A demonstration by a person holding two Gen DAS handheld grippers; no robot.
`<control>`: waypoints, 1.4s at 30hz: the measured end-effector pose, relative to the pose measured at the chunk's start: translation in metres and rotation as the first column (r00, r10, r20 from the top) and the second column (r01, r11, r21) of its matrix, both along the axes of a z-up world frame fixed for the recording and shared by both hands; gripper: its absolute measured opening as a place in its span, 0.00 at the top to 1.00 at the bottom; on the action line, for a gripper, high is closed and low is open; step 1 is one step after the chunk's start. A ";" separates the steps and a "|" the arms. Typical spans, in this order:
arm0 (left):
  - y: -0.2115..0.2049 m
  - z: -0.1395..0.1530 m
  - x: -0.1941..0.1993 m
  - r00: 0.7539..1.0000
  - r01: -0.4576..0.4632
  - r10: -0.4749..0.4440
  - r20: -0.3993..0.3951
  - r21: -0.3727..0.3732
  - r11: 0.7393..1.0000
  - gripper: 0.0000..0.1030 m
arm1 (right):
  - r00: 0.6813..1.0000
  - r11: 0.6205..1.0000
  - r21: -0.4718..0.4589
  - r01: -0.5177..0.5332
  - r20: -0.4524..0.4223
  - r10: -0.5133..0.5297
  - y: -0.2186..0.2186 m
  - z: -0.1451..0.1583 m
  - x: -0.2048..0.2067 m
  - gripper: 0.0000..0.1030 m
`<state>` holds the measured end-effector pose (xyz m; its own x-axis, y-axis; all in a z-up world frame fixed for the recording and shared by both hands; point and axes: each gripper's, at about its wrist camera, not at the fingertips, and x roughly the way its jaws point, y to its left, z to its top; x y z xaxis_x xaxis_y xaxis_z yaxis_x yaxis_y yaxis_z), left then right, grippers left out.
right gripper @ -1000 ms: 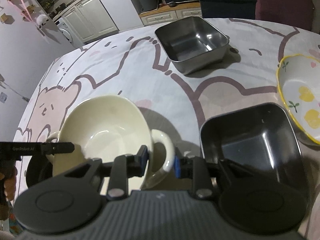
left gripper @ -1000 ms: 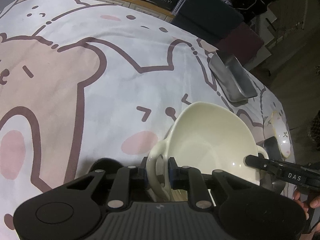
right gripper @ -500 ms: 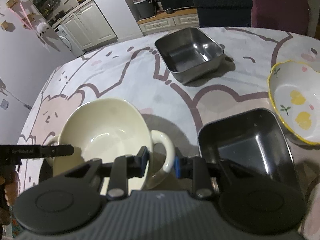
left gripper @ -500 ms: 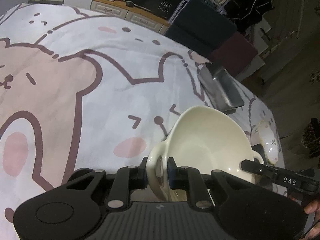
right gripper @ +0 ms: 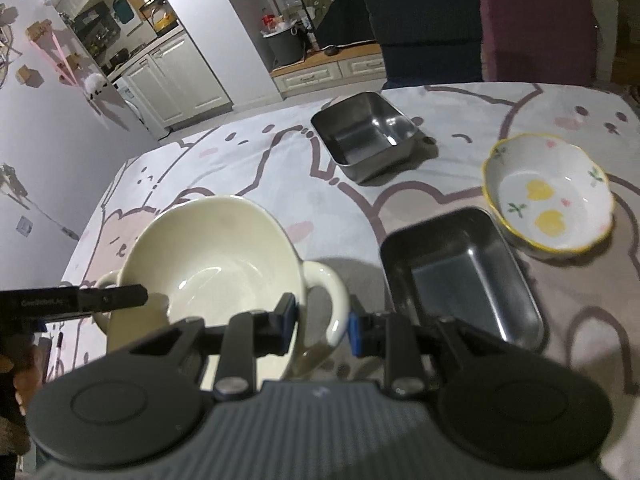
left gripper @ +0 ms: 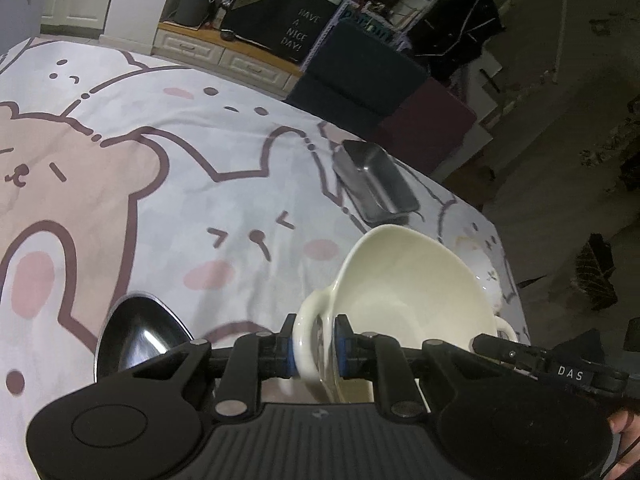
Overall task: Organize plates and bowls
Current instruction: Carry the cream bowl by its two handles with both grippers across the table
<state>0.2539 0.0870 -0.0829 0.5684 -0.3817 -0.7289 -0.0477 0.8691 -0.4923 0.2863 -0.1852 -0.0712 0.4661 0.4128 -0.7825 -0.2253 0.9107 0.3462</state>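
Both tongs, left (left gripper: 315, 344) and right (right gripper: 322, 322), pinch a handle each on the cream bowl (right gripper: 208, 256); uneven lifting could tip it onto the near steel tray (right gripper: 460, 276).

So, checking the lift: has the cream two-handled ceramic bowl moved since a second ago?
Yes. The cream two-handled ceramic bowl has risen clear of the round dark metal dish underneath.

A home: a cartoon-bear tablecloth (left gripper: 168, 208), white kitchen cabinets (right gripper: 176, 76) and cushioned chairs (right gripper: 532, 28) behind
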 end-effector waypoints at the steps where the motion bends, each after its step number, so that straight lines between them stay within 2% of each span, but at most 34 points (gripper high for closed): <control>1: -0.002 0.001 -0.005 1.000 0.001 -0.001 0.001 -0.005 1.000 0.82 | 1.000 1.000 0.000 0.004 0.001 -0.004 -0.002 0.002 -0.005 0.70; 11: -0.023 -0.005 -0.047 0.999 0.031 -0.031 -0.004 -0.036 0.999 0.82 | 0.999 0.999 0.001 0.050 0.003 -0.050 -0.027 0.009 -0.061 0.71; 19: -0.039 -0.031 -0.067 0.996 0.064 -0.064 -0.058 -0.006 0.998 0.81 | 0.996 0.997 -0.012 0.081 -0.024 -0.081 -0.040 0.000 -0.091 0.72; 28: -0.049 -0.056 -0.076 0.990 0.090 -0.089 -0.111 0.008 0.996 0.78 | 0.994 0.996 -0.040 0.083 -0.067 -0.085 -0.047 -0.012 -0.106 0.73; 42: -0.054 -0.073 -0.075 0.984 0.099 -0.094 -0.149 0.027 0.995 0.72 | 0.996 0.998 -0.049 0.036 -0.074 -0.040 -0.045 -0.015 -0.108 0.74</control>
<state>0.1787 0.0330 -0.1557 0.4152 -0.4033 -0.8155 -0.0326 0.8892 -0.4563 0.1782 -0.2302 -0.0866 0.4196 0.3571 -0.8345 -0.1653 0.9341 0.3166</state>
